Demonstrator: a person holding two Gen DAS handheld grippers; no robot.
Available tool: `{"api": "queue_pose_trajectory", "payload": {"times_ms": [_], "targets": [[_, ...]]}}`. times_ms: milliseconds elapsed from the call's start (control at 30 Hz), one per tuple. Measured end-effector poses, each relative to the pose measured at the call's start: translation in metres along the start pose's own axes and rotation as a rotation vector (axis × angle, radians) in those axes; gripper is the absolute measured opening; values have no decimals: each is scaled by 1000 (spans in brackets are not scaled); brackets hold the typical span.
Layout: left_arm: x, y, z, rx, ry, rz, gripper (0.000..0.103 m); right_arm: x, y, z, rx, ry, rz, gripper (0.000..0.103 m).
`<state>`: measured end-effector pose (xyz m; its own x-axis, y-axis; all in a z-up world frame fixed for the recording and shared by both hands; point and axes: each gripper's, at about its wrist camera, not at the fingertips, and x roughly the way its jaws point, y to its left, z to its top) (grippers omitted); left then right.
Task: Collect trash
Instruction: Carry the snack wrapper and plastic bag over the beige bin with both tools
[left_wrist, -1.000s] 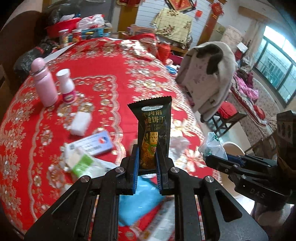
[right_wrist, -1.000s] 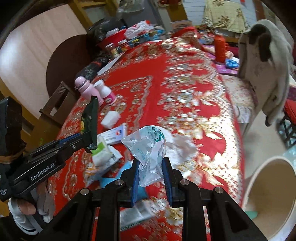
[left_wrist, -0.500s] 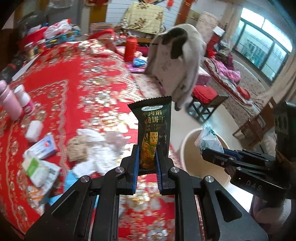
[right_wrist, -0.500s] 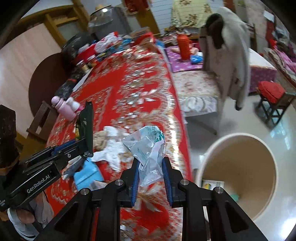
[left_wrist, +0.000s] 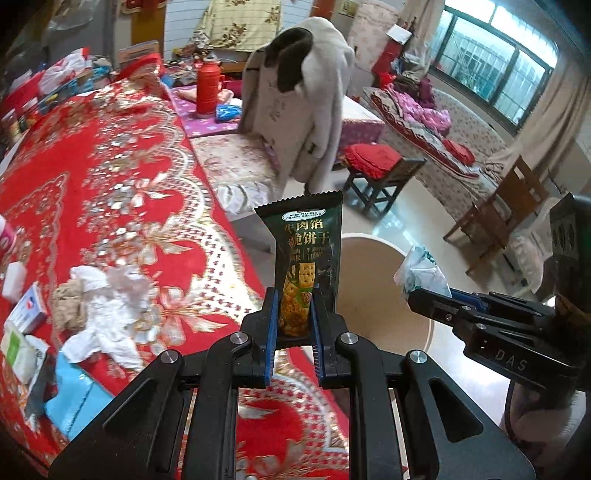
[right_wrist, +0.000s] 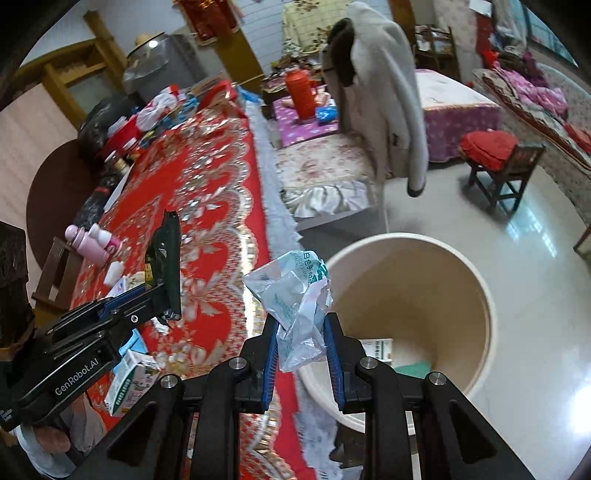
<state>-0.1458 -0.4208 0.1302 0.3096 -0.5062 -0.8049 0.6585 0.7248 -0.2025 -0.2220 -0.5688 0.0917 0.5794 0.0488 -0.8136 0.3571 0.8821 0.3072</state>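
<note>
Both grippers pinch trash above the round beige plastic bin (right_wrist: 476, 295) for dropping: left gripper (left_wrist: 293, 321) a dark green biscuit wrapper (left_wrist: 304, 254), right gripper (right_wrist: 301, 350) a crumpled clear plastic bag (right_wrist: 295, 295).

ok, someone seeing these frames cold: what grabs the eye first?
Probably the dark green biscuit wrapper, upright and clamped in the left gripper, and the crumpled clear plastic wrapper pinched in the right gripper. Next, the red and gold tablecloth filling the left side, littered with crumpled tissues. Then the big beige bin on the floor beside the table, right of both grippers.
</note>
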Motion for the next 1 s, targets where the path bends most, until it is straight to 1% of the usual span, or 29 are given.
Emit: {"api": "queue_pose_trajectory", "payload": {"times_ms": [200,367,767,1000], "targets": [[17,-23,0,20,23,-16,14,-3,-25,-4,27,9,-24,23],[29,-35,-1,28,40,-21,14,-2,-43,-7,49,22,-31,23],[56,-52,-7,27,82,-20,14,4,-70,-13,75,57,-51,23],[66,-58,-9,26,97,-13,14,9,-76,-15,84,73,-60,23]]}}
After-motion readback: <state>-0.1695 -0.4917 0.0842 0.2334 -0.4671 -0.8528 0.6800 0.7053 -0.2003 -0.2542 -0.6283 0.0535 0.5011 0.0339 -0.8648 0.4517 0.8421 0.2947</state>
